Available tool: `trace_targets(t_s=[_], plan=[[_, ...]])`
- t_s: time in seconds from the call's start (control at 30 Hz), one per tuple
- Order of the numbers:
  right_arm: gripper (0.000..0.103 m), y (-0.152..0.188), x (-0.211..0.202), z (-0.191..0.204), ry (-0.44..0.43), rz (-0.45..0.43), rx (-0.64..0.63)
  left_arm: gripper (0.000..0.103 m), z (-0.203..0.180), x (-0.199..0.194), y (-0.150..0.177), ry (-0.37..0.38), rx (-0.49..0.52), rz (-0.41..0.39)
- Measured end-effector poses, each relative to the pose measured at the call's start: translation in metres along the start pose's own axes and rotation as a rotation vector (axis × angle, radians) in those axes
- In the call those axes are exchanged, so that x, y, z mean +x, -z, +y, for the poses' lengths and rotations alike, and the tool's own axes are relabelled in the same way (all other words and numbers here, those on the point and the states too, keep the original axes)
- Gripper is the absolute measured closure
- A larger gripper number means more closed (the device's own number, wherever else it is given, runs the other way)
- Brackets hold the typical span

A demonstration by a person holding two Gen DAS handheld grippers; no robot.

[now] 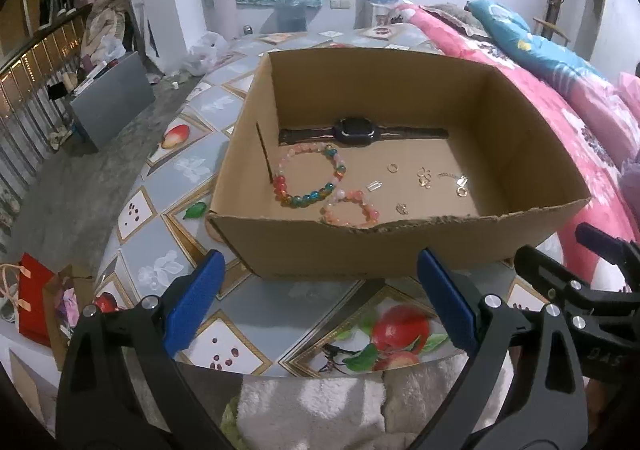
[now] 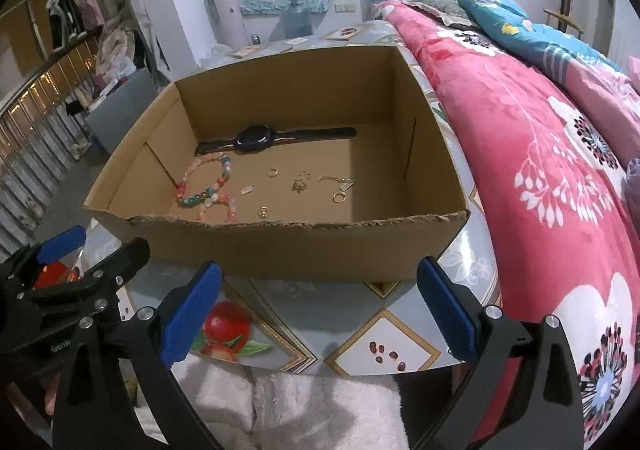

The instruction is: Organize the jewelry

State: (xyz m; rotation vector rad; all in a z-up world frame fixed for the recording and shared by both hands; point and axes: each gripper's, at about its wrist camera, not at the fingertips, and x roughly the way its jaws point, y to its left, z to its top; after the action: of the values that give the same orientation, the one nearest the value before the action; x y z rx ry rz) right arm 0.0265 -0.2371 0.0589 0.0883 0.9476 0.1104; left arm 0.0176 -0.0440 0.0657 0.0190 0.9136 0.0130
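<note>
We hold both grippers back from the cardboard box [image 1: 400, 246], low at 6 o'clock in each view. Our left gripper [image 1: 316, 306] has its blue pads spread wide with nothing between them, and our right gripper [image 2: 318, 306] is spread the same way and just as empty.

The box stands on the patterned surface [image 1: 192, 170], hard beside the pink floral bedding [image 2: 540, 154] at its 3 o'clock side. All the jewelry we can see lies inside, on the box floor. The black watch [image 1: 356, 130] lies stretched flat toward 12 o'clock, near the far wall. The multicoloured bead bracelet [image 1: 310, 178] sits toward 9 o'clock, and the smaller pink bead bracelet [image 1: 352, 208] lies just beside it, close to the torn near wall. The small gold pieces [image 2: 300, 182], including a thin chain [image 2: 336, 180] and a ring [image 2: 339, 197], are scattered loosely from centre toward 3 o'clock.

We judge the gathering largely done, since we see no jewelry outside the box. What may remain is sorting: the little gold items lie unordered, and whether more pieces wait outside our views we cannot say.
</note>
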Motion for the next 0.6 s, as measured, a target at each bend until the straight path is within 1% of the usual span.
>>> trace_targets(t_s=[0.1,0.6], plan=[[0.008,-0.001,0.002,-0.002,0.003,0.007,0.015,0.010,0.000,0.003,-0.001,0.010,-0.003,0.019],[0.008,-0.005,0.010,-0.002,0.017,0.026,0.023,0.010,-0.001,0.012,-0.006,-0.020,0.009,0.040]])
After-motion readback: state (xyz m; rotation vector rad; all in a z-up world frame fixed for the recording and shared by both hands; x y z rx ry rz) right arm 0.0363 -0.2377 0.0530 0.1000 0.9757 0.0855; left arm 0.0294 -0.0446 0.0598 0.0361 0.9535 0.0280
